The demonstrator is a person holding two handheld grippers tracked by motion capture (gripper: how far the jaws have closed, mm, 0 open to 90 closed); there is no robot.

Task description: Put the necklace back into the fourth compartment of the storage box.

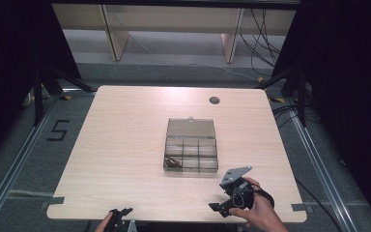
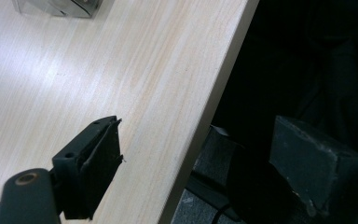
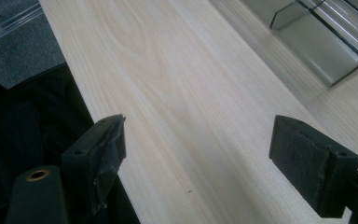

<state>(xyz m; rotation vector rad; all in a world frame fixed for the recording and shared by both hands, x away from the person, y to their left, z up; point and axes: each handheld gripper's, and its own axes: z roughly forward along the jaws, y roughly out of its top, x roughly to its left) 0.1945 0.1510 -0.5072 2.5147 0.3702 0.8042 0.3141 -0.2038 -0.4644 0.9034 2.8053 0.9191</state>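
I count one clear plastic box (image 1: 192, 152) on the counter (image 1: 125, 145), its single lid open, with six compartments that I can make out. I hold two grippers, each with two fingers (image 3: 103, 154).

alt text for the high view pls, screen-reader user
A clear compartment box sits open mid-table on a pale wooden table, lid folded back, with something small and dark in its near-left compartment. The right gripper, jaws open, hovers over the near edge; the left gripper is at the bottom edge.
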